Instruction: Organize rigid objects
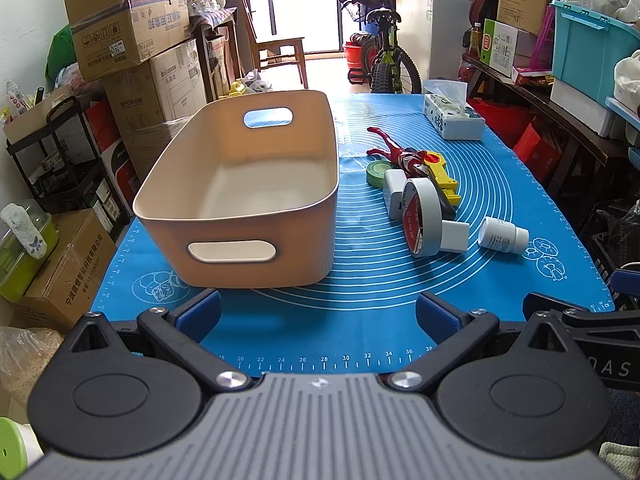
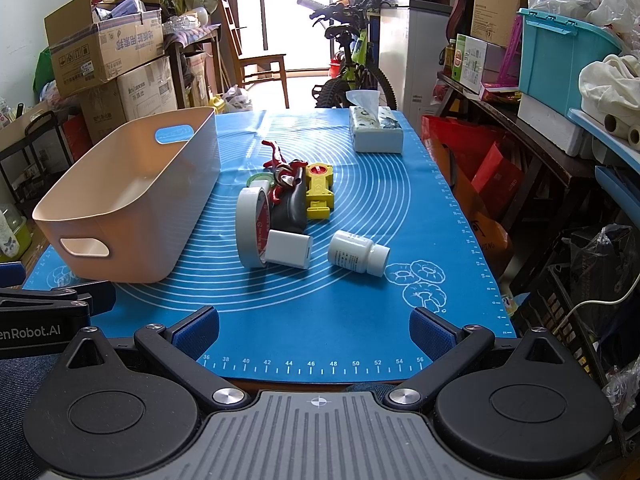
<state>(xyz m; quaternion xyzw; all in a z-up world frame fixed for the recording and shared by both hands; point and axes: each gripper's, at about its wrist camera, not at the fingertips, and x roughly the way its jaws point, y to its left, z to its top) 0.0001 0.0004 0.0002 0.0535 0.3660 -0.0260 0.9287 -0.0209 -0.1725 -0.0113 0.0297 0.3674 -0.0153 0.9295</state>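
An empty tan plastic bin (image 1: 256, 256) (image 2: 132, 236) with handle cut-outs stands on the left of the blue mat (image 1: 360, 320) (image 2: 320, 320). To its right lies a cluster: a roll of grey tape (image 1: 422, 218) (image 2: 252, 232) on edge, a white charger block (image 1: 454, 236) (image 2: 289, 249), a white pill bottle (image 1: 502, 235) (image 2: 357, 255) on its side, a yellow toy (image 1: 440, 172) (image 2: 319, 190), a red figure (image 1: 390, 146) (image 2: 276, 156) and a green tape roll (image 1: 378, 169). My left gripper (image 1: 318, 312) and right gripper (image 2: 314, 326) hover open at the mat's near edge, holding nothing.
A tissue box (image 1: 452, 118) (image 2: 376, 130) sits at the mat's far right. Cardboard boxes (image 1: 132, 32) are stacked left of the table; a bicycle (image 1: 384, 52) and a chair stand beyond it. Shelves with a teal bin (image 2: 560, 56) line the right side.
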